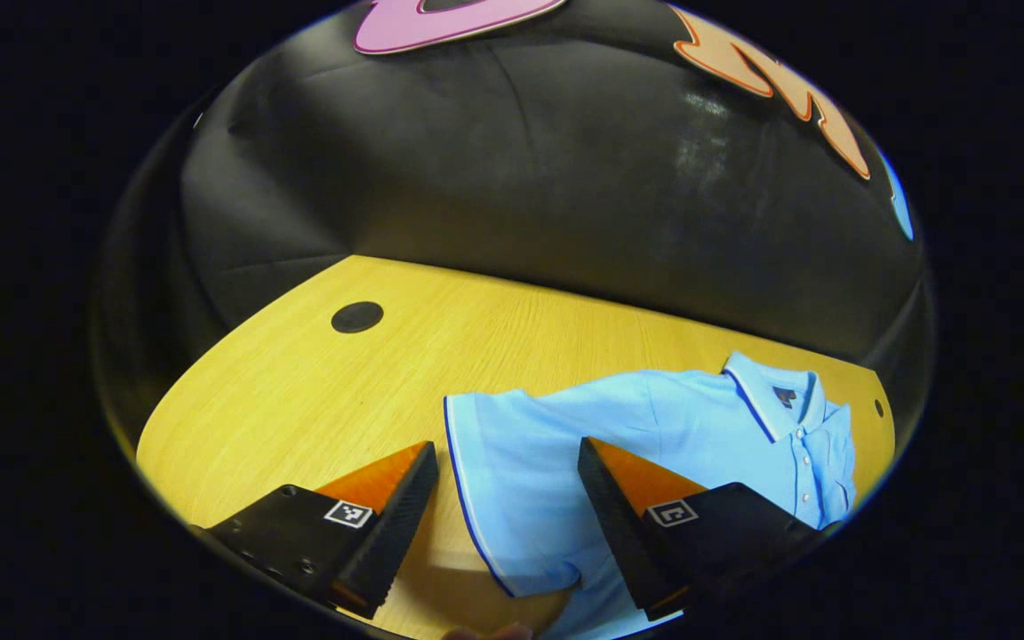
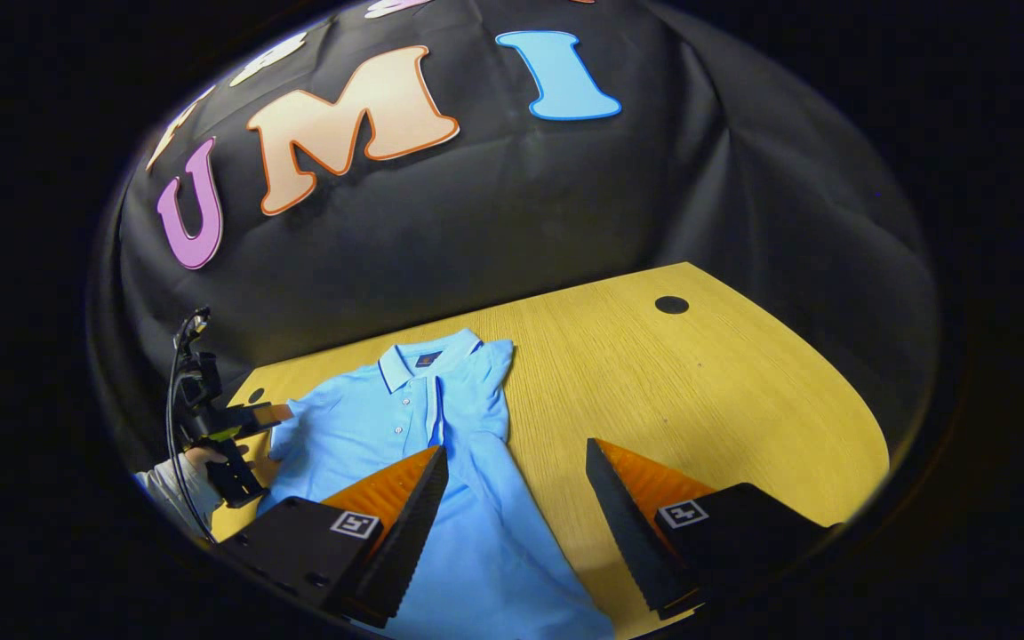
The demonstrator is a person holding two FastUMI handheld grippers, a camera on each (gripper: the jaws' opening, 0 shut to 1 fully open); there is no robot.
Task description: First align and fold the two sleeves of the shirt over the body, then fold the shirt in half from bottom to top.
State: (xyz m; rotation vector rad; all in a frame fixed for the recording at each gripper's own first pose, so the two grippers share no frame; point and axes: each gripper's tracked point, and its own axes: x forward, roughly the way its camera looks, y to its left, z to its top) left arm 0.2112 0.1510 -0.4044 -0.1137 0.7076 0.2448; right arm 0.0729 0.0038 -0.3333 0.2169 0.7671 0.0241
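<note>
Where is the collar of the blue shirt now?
In the right gripper view the collar lies at the far end of the shirt, near the table's back edge by the black wall, left of the round black hole.

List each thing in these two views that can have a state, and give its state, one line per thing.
shirt: lying flat, collar at the far end, one sleeve already folded over the body
other sleeve: spread out on the table, not yet folded
left claw: open, hovering over the spread sleeve
right claw: open, above the shirt's edge
table: bearing the shirt
</note>
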